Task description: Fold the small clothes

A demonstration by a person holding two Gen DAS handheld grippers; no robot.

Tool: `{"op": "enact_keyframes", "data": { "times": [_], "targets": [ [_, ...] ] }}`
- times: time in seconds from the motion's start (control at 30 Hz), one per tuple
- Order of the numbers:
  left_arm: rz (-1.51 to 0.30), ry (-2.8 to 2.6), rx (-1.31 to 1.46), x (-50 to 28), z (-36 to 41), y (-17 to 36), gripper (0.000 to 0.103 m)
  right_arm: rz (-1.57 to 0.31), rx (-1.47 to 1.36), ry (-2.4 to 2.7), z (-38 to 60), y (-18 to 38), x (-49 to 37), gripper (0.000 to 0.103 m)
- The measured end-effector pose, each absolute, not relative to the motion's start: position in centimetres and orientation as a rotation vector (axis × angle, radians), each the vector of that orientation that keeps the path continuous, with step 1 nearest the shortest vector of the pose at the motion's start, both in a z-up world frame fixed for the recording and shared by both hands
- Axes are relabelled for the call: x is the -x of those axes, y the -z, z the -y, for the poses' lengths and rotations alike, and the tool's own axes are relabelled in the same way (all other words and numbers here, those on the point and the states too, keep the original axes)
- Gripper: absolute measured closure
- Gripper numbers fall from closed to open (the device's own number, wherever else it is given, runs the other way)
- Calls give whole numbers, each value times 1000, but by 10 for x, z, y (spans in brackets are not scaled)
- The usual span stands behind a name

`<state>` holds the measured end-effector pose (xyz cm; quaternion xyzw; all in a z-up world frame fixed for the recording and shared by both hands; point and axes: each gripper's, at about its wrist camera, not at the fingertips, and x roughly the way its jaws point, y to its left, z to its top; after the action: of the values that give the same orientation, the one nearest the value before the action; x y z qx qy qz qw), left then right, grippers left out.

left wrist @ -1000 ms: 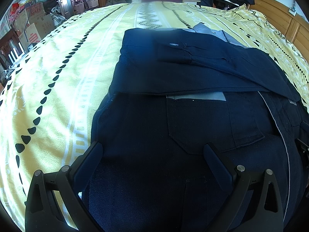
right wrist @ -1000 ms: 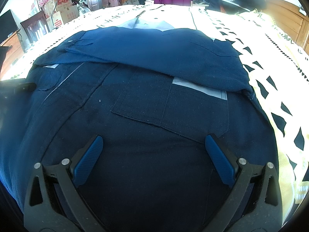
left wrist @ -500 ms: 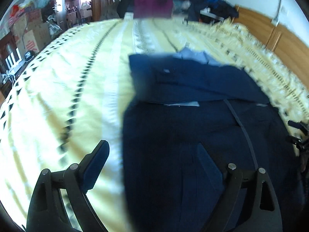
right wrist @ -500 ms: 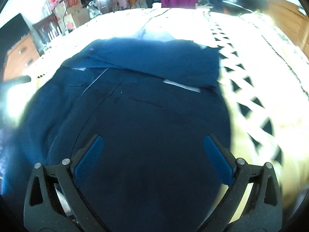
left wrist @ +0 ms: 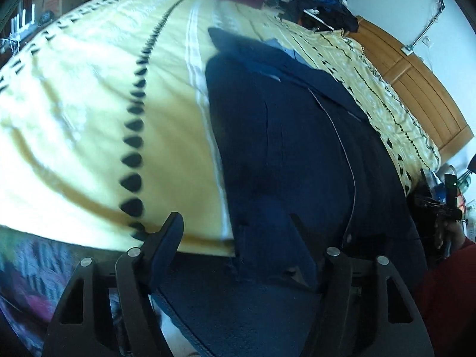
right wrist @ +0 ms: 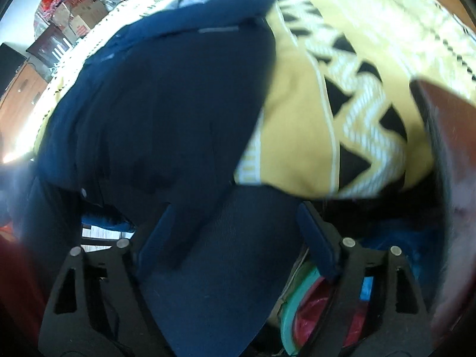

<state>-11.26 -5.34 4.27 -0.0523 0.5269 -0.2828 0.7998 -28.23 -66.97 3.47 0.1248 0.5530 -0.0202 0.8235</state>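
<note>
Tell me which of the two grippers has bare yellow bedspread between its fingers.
The left gripper: its left finger stands over the yellow bedspread beside the navy garment. The right gripper frames mostly navy cloth.

Garment [left wrist: 297, 148] lies on bedspread [left wrist: 89, 104], overhanging near edge.

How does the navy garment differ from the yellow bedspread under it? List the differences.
Colour: the navy garment is plain dark blue. The yellow bedspread carries black triangles and white stripes.
Position: the garment lies on top. The bedspread lies beneath it and reaches much wider.
Shape: the garment has a layer folded over its far end. The bedspread lies spread out.
Shared: both are cloth, and both hang over the bed's near edge.
</note>
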Motion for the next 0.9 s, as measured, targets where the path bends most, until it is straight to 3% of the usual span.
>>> {"op": "enact_keyframes", "data": {
  "times": [0.43, 0.53, 0.57, 0.67, 0.73, 0.77, 0.8, 0.83, 0.87, 0.9],
  "targets": [
    [-1203, 645, 37, 134, 80, -15, 33, -1192, -363, -37, 653, -17, 277, 17],
    [-1199, 639, 48, 134, 84, -15, 33, -1173, -392, -69, 650, -25, 275, 24],
    [-1197, 637, 51, 135, 84, -15, 36, -1179, -383, -81, 647, -27, 275, 25],
    [-1208, 683, 93, 135, 85, -14, 58, -1227, -319, -66, 639, -19, 271, 24],
    [-1240, 672, 72, 133, 89, -7, 65, -1222, -307, -59, 634, -19, 270, 23],
    [-1252, 668, 67, 133, 89, -2, 72, -1217, -315, -68, 632, -19, 268, 27],
    [-1251, 666, 85, 132, 88, 1, 74, -1213, -333, -88, 631, -19, 267, 55],
    [-1253, 668, 112, 130, 87, 1, 77, -1222, -356, -97, 630, -18, 265, 73],
    [-1249, 674, 127, 129, 87, -1, 91, -1216, -365, -87, 631, -21, 264, 95],
    [-1233, 688, 172, 129, 85, -7, 93, -1190, -405, -106, 635, -27, 265, 97]
  ]
}}
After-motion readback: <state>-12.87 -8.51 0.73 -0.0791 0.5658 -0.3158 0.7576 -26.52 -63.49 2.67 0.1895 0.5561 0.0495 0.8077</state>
